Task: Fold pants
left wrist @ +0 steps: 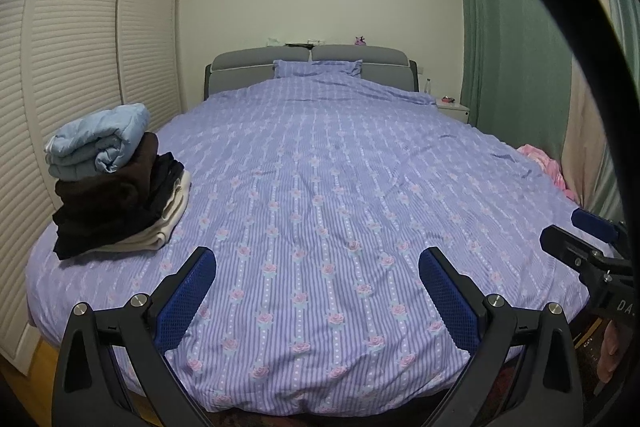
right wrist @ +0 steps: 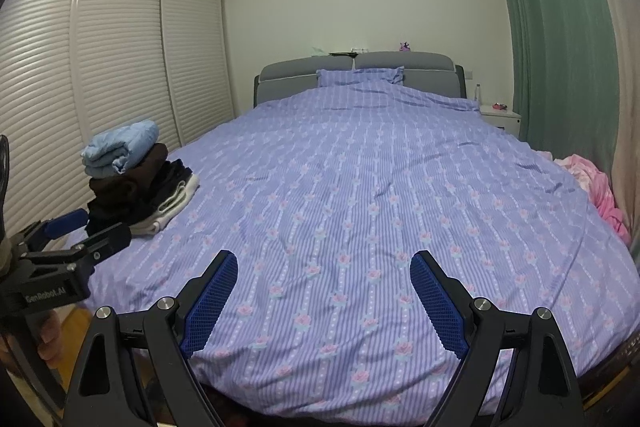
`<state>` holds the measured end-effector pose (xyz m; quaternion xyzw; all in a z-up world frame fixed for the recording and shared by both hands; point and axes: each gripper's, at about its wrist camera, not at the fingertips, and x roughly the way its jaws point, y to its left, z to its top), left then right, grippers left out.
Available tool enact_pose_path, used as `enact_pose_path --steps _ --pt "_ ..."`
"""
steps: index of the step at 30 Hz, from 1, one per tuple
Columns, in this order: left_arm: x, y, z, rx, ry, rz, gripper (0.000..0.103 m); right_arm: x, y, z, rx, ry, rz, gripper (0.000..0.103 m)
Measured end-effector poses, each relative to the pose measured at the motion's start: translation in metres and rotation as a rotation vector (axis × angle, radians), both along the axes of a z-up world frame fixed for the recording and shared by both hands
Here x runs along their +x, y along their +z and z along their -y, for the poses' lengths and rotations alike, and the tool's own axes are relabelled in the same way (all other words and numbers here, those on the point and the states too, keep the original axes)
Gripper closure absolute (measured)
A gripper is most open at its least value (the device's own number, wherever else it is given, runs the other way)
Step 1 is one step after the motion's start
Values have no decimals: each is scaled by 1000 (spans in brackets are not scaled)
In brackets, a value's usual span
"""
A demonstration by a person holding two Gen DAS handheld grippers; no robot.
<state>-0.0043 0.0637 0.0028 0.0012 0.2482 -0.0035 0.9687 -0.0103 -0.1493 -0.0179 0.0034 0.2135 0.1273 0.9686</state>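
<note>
A bedroom with pale walls holds a wide bed covered by a lilac striped duvet with pink rose print (left wrist: pixel 320 195), backed by a grey padded headboard (left wrist: pixel 312 65) and one matching lilac pillow (left wrist: pixel 318 69). White louvred wardrobe doors (left wrist: pixel 80 47) run along the left side, and green curtains (left wrist: pixel 508 39) hang on the right beside a small white nightstand (left wrist: pixel 454 111).

Near the bed's left edge sits a stack of folded clothes (left wrist: pixel 120 183): a pale blue padded piece on top, dark brown and black garments beneath, cream fabric at the bottom (which of these are pants cannot be told). A crumpled pink fabric heap (right wrist: pixel 600 187) lies at the bed's far right edge, well apart from the stack.

The left gripper (left wrist: pixel 318 281), black with blue textured pads, hovers over the foot of the bed with its jaws spread wide, gripping nothing. The right gripper (right wrist: pixel 324 283) does likewise, jaws wide apart and empty.
</note>
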Motion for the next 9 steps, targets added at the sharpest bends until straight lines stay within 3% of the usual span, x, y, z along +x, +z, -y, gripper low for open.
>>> enact_pose_path --steps 9 --pt "3 -1 3 26 13 0 0 5 -2 1 -2 -2 -11 14"
